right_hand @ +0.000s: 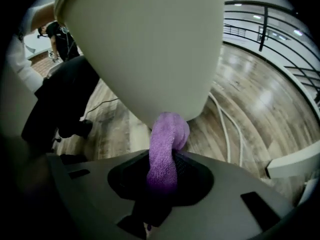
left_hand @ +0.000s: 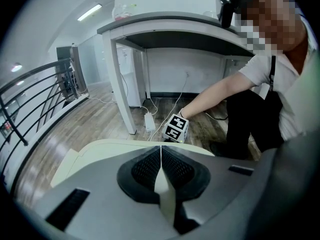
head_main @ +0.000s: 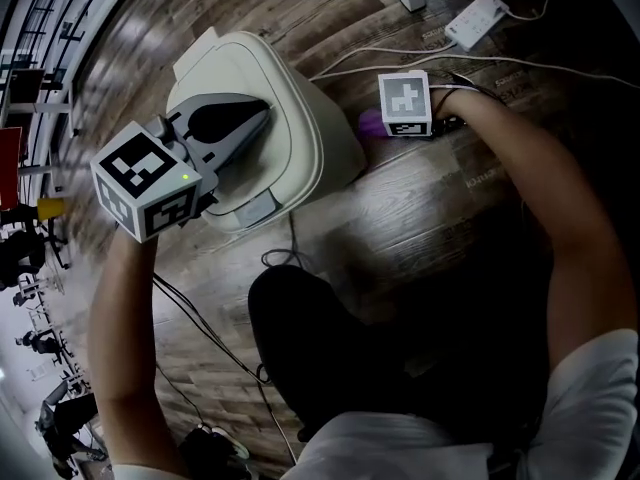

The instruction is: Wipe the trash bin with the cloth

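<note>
1. The right gripper (right_hand: 161,178) is clamping down on the purple cloth (right_hand: 166,144). Its jaws are closed on the lower end, and the free end is bunching up against the low side wall of the cream trash bin (right_hand: 145,49).
2. From the head view, that cloth (head_main: 369,122) is sitting at the bin's (head_main: 310,128) right flank, just above the floor, tucked under the right gripper's marker cube.
3. The left gripper (head_main: 262,118) is lying over the bin's lid with its jaws closed together and nothing between them. It is looking like a steadying hold, though I can't confirm it is actually touching.
4. To do this step well, the cloth should be pressing flat on the wall, not just on its bunched tip. Long overlapping strokes should be following the curve from the base upward.
5. The bin is looking light, so the left gripper should be bearing down while the right one is pushing sideways. Otherwise the bin may be sliding or tipping.
6. The grip on the cloth is narrow, and heavy dragging could be pulling it out of the jaws.
7. The bin is standing on a dark wooden plank floor (head_main: 430,198). White cables (head_main: 350,68) are running close behind it to a power strip (head_main: 478,18), so a wide sweep could be snagging them.
8. Around the room, a grey table (left_hand: 165,24) is standing beyond the bin, and a black railing (left_hand: 30,99) is curving along one side.
</note>
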The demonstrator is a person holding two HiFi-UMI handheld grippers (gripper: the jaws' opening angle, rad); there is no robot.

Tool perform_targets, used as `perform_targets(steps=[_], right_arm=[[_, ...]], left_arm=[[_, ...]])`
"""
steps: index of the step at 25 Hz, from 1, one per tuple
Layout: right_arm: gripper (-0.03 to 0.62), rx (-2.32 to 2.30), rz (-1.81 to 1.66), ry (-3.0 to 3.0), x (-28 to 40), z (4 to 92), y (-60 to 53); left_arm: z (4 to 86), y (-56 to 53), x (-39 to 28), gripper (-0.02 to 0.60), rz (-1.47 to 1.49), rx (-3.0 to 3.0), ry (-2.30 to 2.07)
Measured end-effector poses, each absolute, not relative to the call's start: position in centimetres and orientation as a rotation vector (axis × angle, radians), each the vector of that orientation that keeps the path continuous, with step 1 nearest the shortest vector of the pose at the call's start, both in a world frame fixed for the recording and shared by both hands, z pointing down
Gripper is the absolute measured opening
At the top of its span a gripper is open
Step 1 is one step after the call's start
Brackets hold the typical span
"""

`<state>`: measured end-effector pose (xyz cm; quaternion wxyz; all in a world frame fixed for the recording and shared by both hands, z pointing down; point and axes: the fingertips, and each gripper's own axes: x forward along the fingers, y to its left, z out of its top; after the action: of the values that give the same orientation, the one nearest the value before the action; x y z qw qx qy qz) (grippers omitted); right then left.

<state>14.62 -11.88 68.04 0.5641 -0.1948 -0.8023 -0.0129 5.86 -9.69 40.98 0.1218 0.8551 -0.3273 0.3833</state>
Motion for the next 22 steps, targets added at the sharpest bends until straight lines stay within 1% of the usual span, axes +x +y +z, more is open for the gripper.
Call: perform_targets(steps=[6,16,22], right_arm=[[0.098,-0.091,-0.084,-1.875,14.6,69.3,-20.2],[0.098,-0.042,-0.216,-2.070,5.5,69.3,-22.6],[0.098,-0.002,-0.316,-2.054,3.2,69.2,-23.5]], left_arm=[[41.2,-9.6,6.2,0.011,1.110,2.509,-0.948],[41.1,-9.6,5.8,0.011,1.085,2.460,-0.937],[40.9,-9.8,5.8,0.006,1.068,2.427,-0.940]])
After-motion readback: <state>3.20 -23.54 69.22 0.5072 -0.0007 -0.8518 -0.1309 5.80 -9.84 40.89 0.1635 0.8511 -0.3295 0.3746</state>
